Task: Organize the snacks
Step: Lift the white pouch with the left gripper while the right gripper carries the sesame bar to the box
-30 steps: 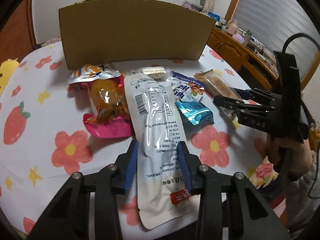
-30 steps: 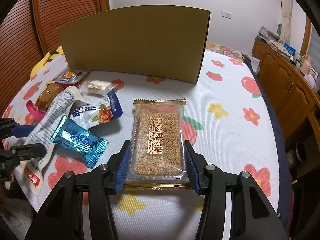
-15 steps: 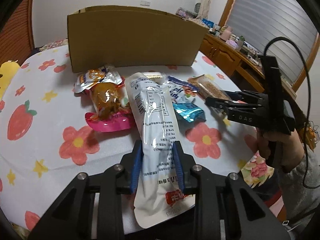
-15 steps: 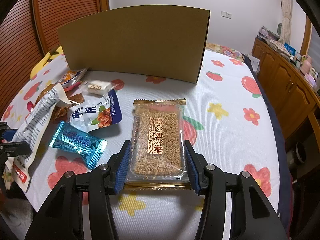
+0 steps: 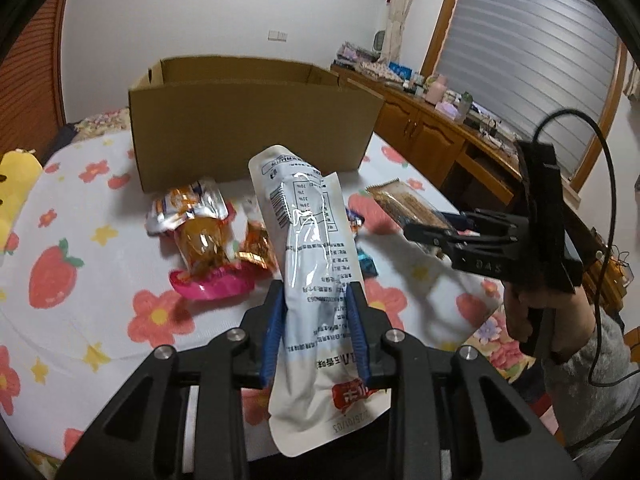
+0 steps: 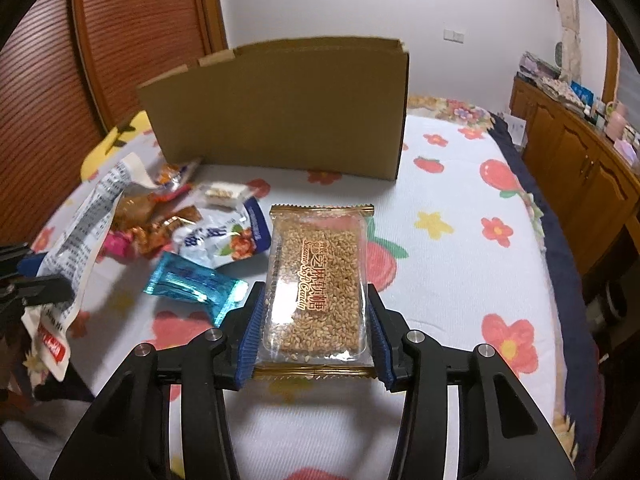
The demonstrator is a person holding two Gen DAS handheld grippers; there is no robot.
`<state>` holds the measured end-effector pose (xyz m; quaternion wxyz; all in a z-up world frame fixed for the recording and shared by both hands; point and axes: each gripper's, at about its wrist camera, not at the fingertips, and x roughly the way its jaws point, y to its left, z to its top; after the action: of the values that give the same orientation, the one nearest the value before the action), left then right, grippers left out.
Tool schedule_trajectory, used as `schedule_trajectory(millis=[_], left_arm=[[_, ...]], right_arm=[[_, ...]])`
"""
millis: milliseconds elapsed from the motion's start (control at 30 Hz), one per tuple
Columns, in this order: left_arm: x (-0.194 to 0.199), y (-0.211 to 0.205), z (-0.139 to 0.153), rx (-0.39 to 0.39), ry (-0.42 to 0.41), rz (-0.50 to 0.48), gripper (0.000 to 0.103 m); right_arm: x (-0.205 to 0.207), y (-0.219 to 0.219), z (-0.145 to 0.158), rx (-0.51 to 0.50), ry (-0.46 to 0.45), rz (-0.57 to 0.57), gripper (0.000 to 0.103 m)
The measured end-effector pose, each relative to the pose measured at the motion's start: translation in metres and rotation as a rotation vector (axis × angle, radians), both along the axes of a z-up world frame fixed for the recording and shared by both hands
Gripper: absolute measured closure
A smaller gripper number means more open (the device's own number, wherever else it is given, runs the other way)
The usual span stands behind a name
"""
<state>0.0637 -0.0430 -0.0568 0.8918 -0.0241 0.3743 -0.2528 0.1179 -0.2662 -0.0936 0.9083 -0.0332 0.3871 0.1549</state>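
Observation:
My left gripper (image 5: 316, 316) is shut on a long white snack pouch (image 5: 308, 248) and holds it up above the table. It also shows in the right wrist view (image 6: 80, 224). My right gripper (image 6: 316, 328) is shut on a clear sesame candy pack (image 6: 318, 276), lifted off the cloth; the pack shows in the left wrist view (image 5: 408, 208). An open cardboard box (image 5: 248, 128) stands at the back of the table. Loose snacks lie in front of it: an orange and pink pouch (image 5: 204, 256), a teal wrapper (image 6: 192, 284), a white and blue packet (image 6: 220, 236).
The table has a white cloth with flowers and strawberries (image 6: 460, 248). A wooden cabinet (image 5: 432, 140) with small items runs along the right wall. A yellow plush (image 5: 12, 188) lies at the table's left edge. A small white candy (image 6: 224, 192) lies near the box.
The left gripper has risen with the white pouch, so the box's open top comes into view. The right gripper has lifted the sesame candy pack off the cloth.

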Motion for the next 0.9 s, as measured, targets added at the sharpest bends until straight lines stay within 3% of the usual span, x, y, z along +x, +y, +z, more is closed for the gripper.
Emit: schedule_trajectory(millis=[900], left_arm=[[0.038, 0.037, 0.055, 0.008, -0.179, 0.105, 0.074]], right_arm=[[-0.022, 0.021, 0.065, 0.043, -0.139, 0.065, 0.056]])
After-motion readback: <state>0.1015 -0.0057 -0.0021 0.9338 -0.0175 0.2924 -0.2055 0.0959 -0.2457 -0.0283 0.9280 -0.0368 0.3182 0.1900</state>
